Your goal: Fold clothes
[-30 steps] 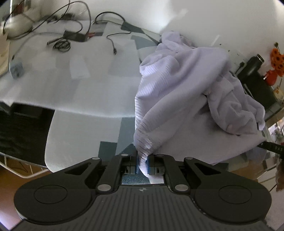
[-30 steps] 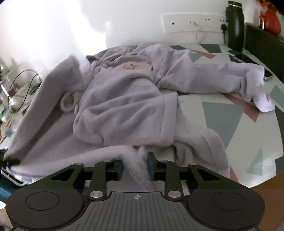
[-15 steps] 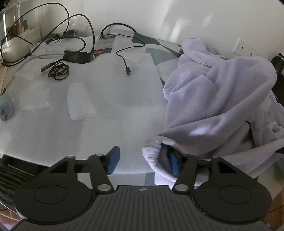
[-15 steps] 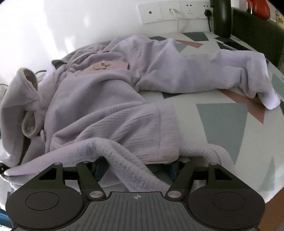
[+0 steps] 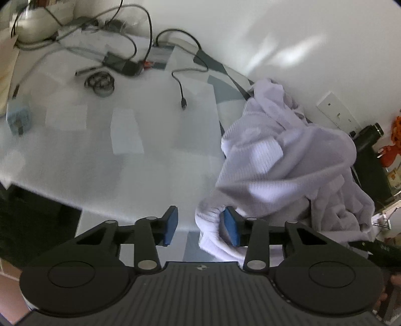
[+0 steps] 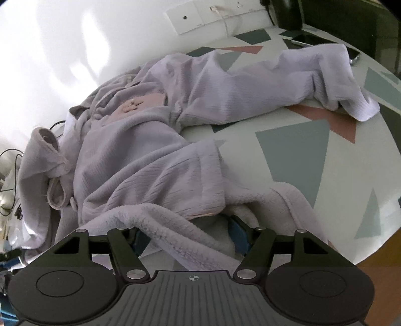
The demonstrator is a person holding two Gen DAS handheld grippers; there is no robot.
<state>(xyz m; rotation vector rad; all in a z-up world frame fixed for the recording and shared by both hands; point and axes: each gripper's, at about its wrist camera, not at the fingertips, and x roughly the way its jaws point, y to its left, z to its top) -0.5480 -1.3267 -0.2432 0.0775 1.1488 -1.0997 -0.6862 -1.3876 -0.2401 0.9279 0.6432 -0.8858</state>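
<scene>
- My left tongs point(image 5: 200, 227) stand wide apart and grip nothing; the hem of the lilac robe point(image 5: 288, 170) bunches around the right blue pad point(image 5: 230, 228), while the left pad is bare over the tabletop point(image 5: 155, 160).
- My right tongs point(image 6: 190, 238) are also spread apart; a fleecy edge of the robe point(image 6: 150, 163) lies loose across the gap between the pads, not pinched.
- The robe sits in a crumpled heap on the tabletop point(image 6: 295, 160), which shows grey and pink triangles on the right wrist view.
- One sleeve point(image 6: 288, 90) stretches out flat toward the far right, its cuff resting on the tabletop beside a phone point(image 6: 310, 41).
- A pinkish patch point(image 6: 135, 107) shows near the collar, toward the wall.
- On the left wrist view, well apart from the robe, black cables point(image 5: 140, 47) and a coiled cord point(image 5: 100, 81) lie on the pale part of the tabletop.
- A wall socket plate point(image 6: 198, 15) is behind the heap, with a white lead plugged in.
</scene>
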